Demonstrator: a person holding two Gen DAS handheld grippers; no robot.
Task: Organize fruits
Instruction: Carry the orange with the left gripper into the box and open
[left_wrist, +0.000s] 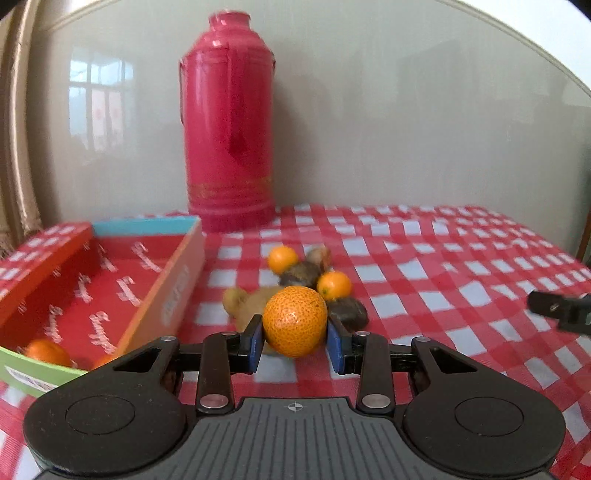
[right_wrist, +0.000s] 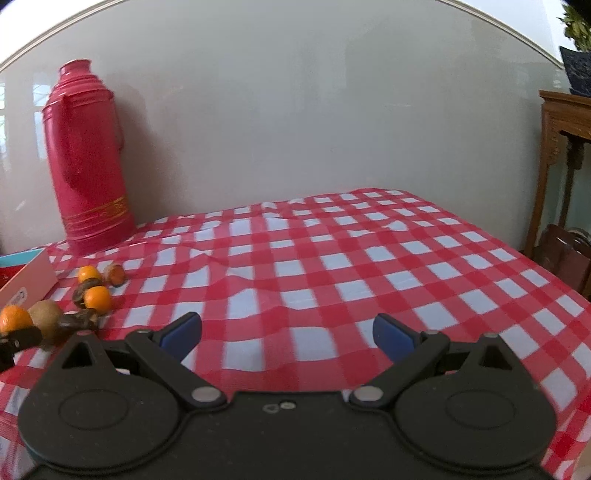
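Observation:
My left gripper is shut on a speckled orange mandarin, its blue pads pressing both sides, a little above the checked cloth. Behind it lie two small mandarins, a brownish kiwi and dark fruits. A red-lined cardboard box sits left, with mandarins in its near corner. My right gripper stands open over bare cloth with nothing between its fingers. In the right wrist view the fruit pile lies at the far left, with the held mandarin at the edge.
A tall red thermos flask stands at the back against the pale wall, just behind the box. The red-and-white checked cloth stretches right, wrinkled in places. A wooden side table stands past the table's right edge.

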